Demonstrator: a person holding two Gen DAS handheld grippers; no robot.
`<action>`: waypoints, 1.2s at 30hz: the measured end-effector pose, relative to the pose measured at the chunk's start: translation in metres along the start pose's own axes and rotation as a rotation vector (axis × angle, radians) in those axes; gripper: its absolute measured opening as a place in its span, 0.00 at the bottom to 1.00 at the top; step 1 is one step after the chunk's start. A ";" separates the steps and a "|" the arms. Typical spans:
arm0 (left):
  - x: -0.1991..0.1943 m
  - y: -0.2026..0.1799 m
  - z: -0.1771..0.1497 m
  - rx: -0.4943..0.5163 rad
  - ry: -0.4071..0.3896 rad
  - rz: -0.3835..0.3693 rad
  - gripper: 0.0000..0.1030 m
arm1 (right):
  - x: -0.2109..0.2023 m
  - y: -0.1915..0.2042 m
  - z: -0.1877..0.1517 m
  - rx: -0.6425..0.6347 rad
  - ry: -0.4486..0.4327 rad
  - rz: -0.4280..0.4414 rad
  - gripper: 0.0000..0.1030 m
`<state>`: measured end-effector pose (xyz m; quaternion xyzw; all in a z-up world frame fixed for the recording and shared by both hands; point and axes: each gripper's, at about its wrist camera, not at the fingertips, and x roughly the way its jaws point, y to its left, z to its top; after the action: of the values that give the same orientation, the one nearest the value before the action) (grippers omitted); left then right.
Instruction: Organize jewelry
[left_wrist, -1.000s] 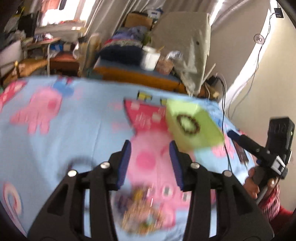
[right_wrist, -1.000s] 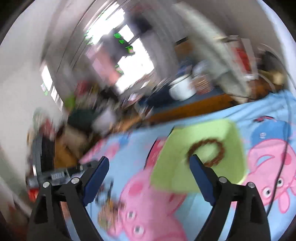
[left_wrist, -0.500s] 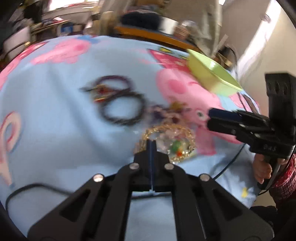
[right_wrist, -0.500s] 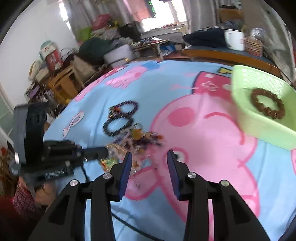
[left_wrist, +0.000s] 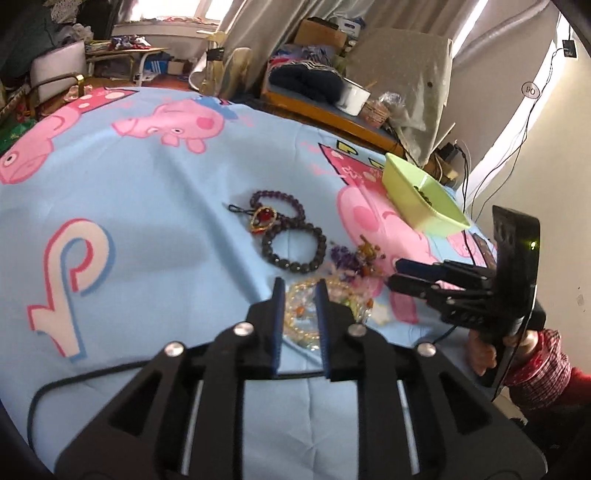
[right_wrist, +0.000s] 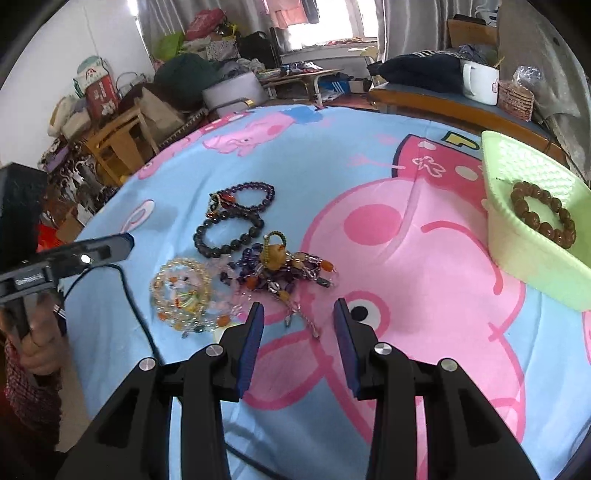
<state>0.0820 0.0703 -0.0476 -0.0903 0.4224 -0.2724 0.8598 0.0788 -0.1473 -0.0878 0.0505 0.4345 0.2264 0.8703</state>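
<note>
Jewelry lies in a pile on the blue cartoon cloth: a purple bead bracelet (right_wrist: 251, 195), a dark bead bracelet (right_wrist: 227, 236), a clear yellowish bead bracelet (right_wrist: 181, 291) and a tangle of purple and amber charms (right_wrist: 280, 267). A green basket (right_wrist: 532, 254) at the right holds a brown bead bracelet (right_wrist: 543, 214). My left gripper (left_wrist: 300, 291) is open, empty, just above the clear bracelet (left_wrist: 301, 314). My right gripper (right_wrist: 298, 314) is open, empty, just short of the charm tangle. The dark bracelet (left_wrist: 293, 247), the purple one (left_wrist: 277, 201) and the basket (left_wrist: 421, 195) also show in the left wrist view.
A black cable (right_wrist: 136, 306) runs across the cloth near the clear bracelet. A red and gold pendant (left_wrist: 263, 218) lies by the purple bracelet. A bench with a white mug (right_wrist: 478, 81) and a basket stands behind the table.
My left gripper was shut half a second ago and is now open, drawn back slightly over the clear bracelet. My right gripper has widened and moved closer to the charm tangle.
</note>
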 end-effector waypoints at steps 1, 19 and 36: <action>0.001 0.000 -0.001 0.000 0.005 -0.004 0.16 | 0.001 0.003 0.000 -0.015 -0.002 -0.001 0.08; 0.010 -0.015 -0.008 0.045 0.046 -0.016 0.28 | -0.006 -0.007 -0.006 0.075 -0.009 0.009 0.00; 0.046 -0.088 0.003 0.257 0.071 -0.035 0.54 | -0.095 -0.044 0.011 0.214 -0.216 0.079 0.00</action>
<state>0.0724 -0.0282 -0.0433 0.0230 0.4124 -0.3424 0.8439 0.0531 -0.2268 -0.0241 0.1842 0.3579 0.2061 0.8919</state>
